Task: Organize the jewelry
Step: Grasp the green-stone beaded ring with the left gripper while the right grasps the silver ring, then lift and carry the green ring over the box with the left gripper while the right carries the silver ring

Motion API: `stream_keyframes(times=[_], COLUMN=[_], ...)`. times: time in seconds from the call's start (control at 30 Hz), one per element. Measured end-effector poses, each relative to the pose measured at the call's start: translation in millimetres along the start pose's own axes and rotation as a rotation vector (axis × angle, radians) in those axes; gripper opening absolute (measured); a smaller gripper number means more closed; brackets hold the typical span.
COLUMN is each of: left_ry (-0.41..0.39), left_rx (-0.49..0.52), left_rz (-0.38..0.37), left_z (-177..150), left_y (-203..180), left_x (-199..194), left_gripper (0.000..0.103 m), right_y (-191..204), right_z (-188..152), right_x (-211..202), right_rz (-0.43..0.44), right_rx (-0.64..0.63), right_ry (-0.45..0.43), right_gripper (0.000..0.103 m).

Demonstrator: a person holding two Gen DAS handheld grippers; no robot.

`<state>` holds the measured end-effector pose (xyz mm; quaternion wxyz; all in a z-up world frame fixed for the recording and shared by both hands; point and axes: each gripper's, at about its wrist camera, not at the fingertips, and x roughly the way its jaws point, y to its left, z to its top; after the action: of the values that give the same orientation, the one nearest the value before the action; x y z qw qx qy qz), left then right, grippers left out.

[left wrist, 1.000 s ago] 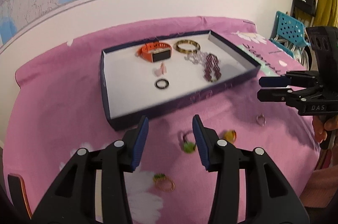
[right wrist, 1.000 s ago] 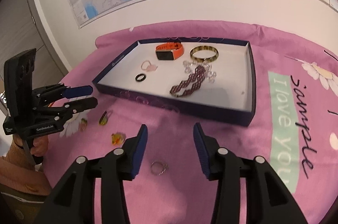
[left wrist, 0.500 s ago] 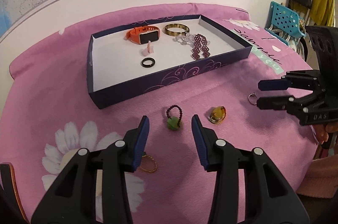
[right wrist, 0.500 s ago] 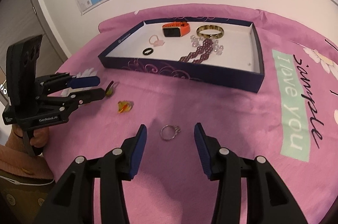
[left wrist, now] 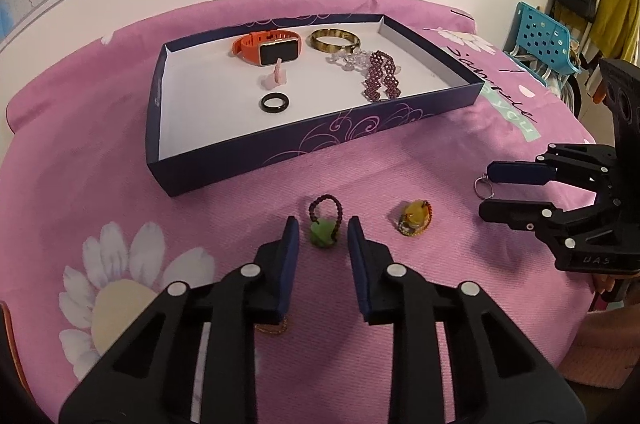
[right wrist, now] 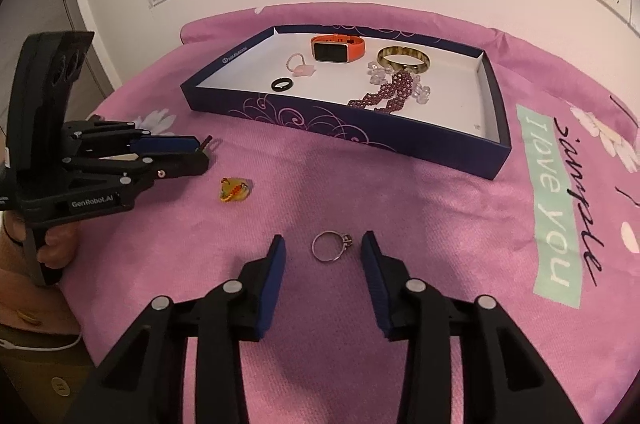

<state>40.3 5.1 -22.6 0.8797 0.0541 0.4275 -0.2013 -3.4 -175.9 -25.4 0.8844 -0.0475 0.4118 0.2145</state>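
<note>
Your left gripper [left wrist: 323,230] points down at the pink-clothed surface [left wrist: 420,160]; its jaws are closing around the green-stone bead ring [left wrist: 325,222], which lies between the pads, not yet pinched. Your right gripper [right wrist: 323,248] likewise has its jaws closing, with the silver ring [right wrist: 331,246] between the pads and clear of both.

Open cloth lies ahead of each gripper up to the near wall of the navy tray [left wrist: 320,140]. The surface's curved edge drops away beyond the right gripper's outer side.

Legible writing: "I love you" [right wrist: 554,200] on the cloth, right of the right gripper; "GenRobot.AI" on the left gripper body as the right wrist view shows it.

Between the two grippers lies a yellow-stone ring [left wrist: 416,216]. Under the left gripper's left finger a gold chain ring [left wrist: 272,327] is partly hidden.

Ahead, inside the tray: an orange smartwatch [left wrist: 269,48], a bangle [left wrist: 335,40], a black ring [left wrist: 274,103], a pink ring [left wrist: 274,77], clear beads [left wrist: 348,58] and a garnet bracelet [left wrist: 380,76].
</note>
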Motion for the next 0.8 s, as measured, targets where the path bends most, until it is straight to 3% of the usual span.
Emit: stream_keyframes(times=[0.2, 0.37, 0.4, 0.43, 0.8], left_ry=[0.003, 0.002, 0.003, 0.002, -0.002], left_rx=[-0.002, -0.007, -0.008, -0.008, -0.015], left_rz=[-0.005, -0.007, -0.006, -0.005, -0.006], left_z=[-0.1, 0.0, 0.2, 0.0, 0.4], left_y=[0.4, 1.0, 1.4, 1.5, 1.9], left_x=[0.8, 0.7, 0.8, 0.5, -0.5], left_gripper=[0.016, 0.016, 0.016, 0.016, 0.016], right_y=[-1.3, -2.7, -2.8, -3.8, -7.2], right_z=[0.1, 0.2, 0.3, 0.9, 0.5], right_x=[-0.6, -0.6, -0.5, -1.4, -4.0], right_rz=[-0.025, -0.021, -0.019, -0.005, 0.03], right_rx=[-0.008, -0.001, 0.001, 0.008, 0.033], right_ry=[0.001, -0.002, -0.004, -0.006, -0.017], right_gripper=[0.017, 0.016, 0.005, 0.0, 0.0])
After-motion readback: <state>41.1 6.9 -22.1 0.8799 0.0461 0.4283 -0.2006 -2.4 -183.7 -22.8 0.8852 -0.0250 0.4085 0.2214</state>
